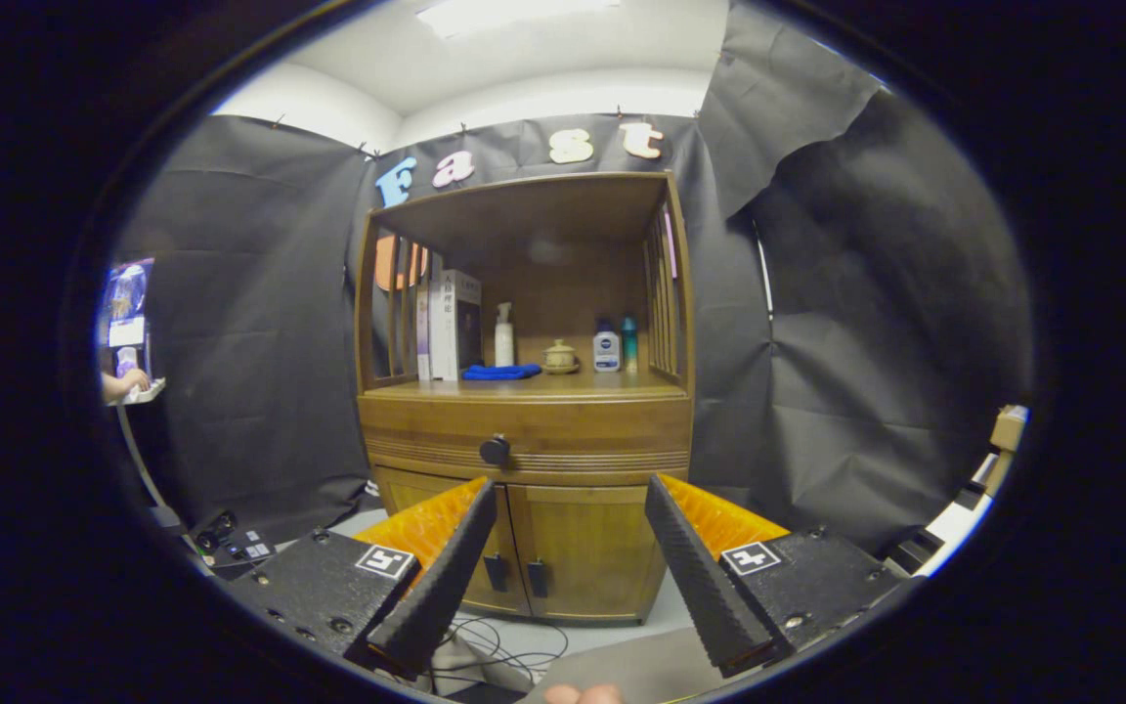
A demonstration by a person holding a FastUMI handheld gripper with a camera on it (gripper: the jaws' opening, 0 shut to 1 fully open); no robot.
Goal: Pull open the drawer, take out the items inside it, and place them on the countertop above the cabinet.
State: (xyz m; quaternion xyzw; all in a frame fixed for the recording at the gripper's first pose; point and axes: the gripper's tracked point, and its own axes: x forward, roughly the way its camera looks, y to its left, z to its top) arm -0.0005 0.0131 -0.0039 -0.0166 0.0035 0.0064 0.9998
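Observation:
A wooden cabinet (526, 430) stands ahead against the booth wall. Its drawer (563, 435) is closed, with a dark round knob (495, 450) left of its middle. The countertop (534, 387) above it carries books (454, 325), a white spray bottle (503, 335), a blue cloth (500, 372), a small lidded pot (559, 357) and two bottles (614, 347). My gripper (571, 504) is open, well short of the cabinet, its fingers framing the two lower doors (563, 557). Nothing sits between the fingers. The drawer's contents are hidden.
Black cloth walls close in both sides. Cables (499, 645) lie on the floor before the cabinet. A person's hand (123, 383) rests on a small stand at the far left. Dark equipment (231, 546) sits on the floor left of the cabinet.

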